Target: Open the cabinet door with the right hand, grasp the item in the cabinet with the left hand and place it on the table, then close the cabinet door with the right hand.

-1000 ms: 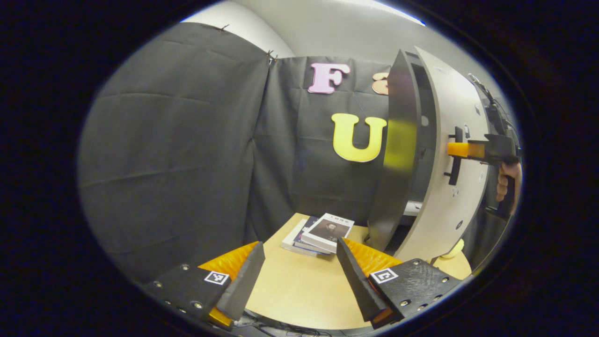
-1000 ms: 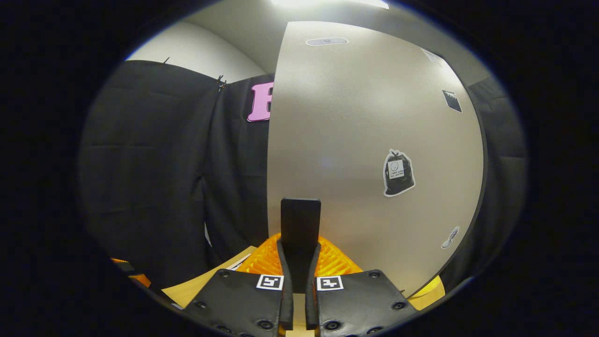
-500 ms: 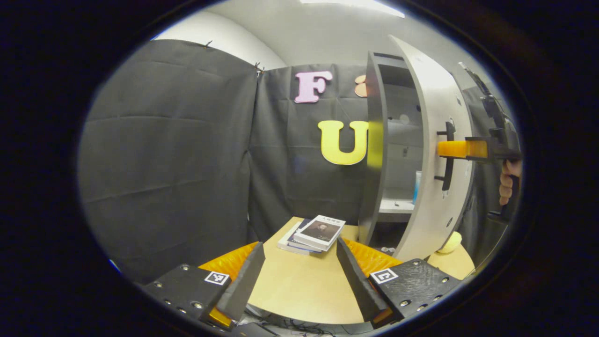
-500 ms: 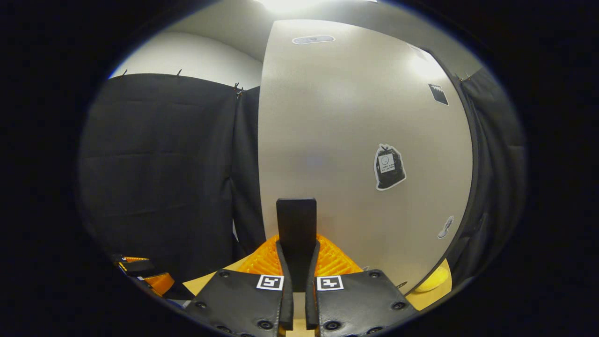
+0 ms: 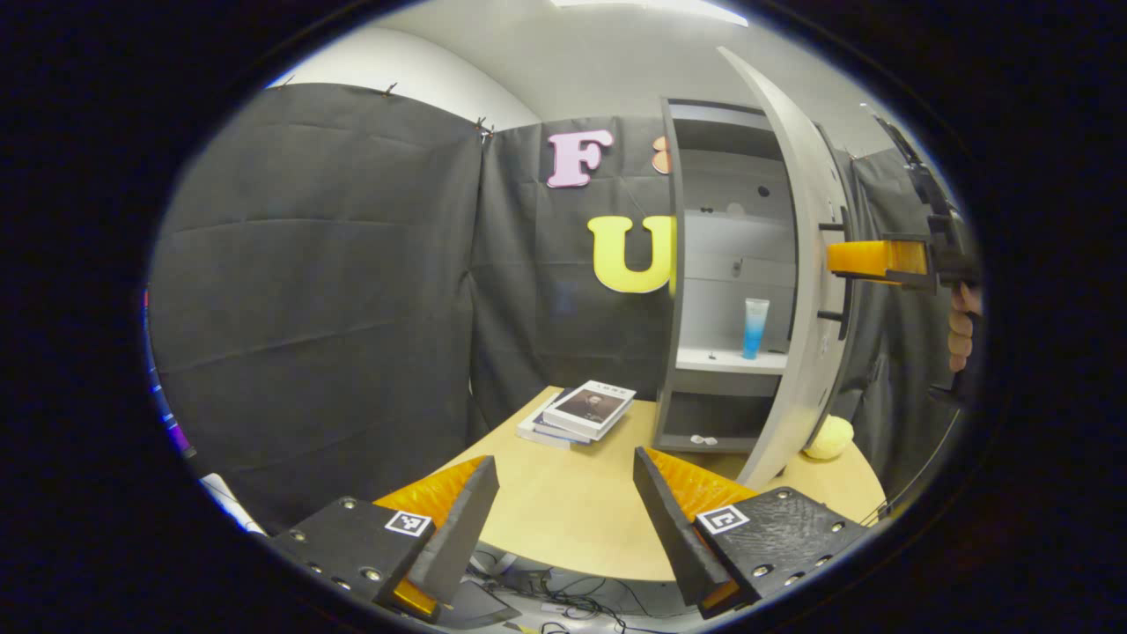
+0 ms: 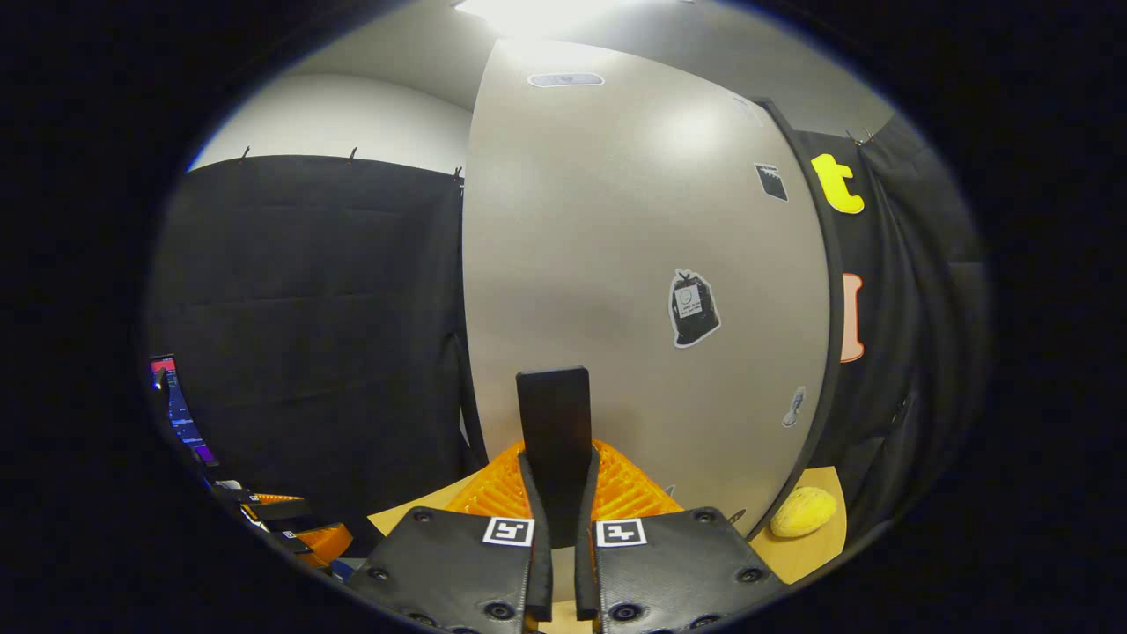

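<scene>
The grey cabinet (image 5: 715, 202) stands at the back of the table with its door (image 5: 797, 264) swung wide. On its white shelf stands a blue and clear tube (image 5: 755, 328), upright. In the left gripper view my right gripper (image 5: 858, 257) is clamped on the dark bar handle (image 5: 847, 291), a hand behind it. In the right gripper view my right gripper (image 6: 560, 462) is shut on that handle (image 6: 553, 409), against the door's outer face (image 6: 616, 246). My left gripper (image 5: 563, 460) hovers open and empty over the table's near edge, well short of the cabinet.
A stack of books (image 5: 581, 409) lies on the wooden table (image 5: 572, 519) left of the cabinet. A yellow lumpy object (image 5: 829, 438) (image 6: 803, 512) sits under the door's lower corner. A small pale item (image 5: 703, 438) lies in the cabinet's bottom compartment. Cables hang below the table's front edge.
My right gripper has pulled the door further open, baring the shelf and the tube. The left gripper has drawn back slightly, staying open.
</scene>
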The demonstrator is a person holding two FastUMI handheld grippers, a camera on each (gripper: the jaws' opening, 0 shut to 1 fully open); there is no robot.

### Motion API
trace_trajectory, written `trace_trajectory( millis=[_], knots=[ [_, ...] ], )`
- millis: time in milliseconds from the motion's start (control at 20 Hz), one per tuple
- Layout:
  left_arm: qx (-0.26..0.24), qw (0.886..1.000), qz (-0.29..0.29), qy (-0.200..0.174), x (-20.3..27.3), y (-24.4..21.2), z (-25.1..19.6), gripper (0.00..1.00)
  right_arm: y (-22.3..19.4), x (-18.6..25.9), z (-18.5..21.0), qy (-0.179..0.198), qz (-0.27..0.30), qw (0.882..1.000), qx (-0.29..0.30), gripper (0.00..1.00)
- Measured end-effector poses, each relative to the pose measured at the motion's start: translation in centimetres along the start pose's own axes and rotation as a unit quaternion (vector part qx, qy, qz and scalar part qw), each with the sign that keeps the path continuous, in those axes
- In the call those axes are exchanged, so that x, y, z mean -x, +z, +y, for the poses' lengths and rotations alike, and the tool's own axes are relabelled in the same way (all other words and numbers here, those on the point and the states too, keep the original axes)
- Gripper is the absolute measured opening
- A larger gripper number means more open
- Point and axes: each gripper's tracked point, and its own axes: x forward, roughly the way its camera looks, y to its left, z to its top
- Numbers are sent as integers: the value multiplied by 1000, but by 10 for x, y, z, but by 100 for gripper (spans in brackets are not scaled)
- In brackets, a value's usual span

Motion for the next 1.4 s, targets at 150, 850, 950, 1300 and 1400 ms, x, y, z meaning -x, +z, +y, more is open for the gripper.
trace_trajectory(
  millis=[150,850,950,1300,1400],
  knots=[
    [2,1000,3,-9,15,-7,-18,94,-1,23,-16,-6,2,1000,-6,12],
    [-37,994,4,-103,0,-6,-127,94,-4,104,-94,-59,15,997,-46,11],
    [-41,991,13,-123,0,-13,-147,94,-4,112,-105,-68,11,996,-49,11],
    [-53,985,33,-163,-12,-25,-190,94,-4,127,-144,-119,10,993,9,8],
    [-55,984,32,-169,-14,-18,-197,94,-8,126,-147,-119,14,993,-6,10]
  ],
)
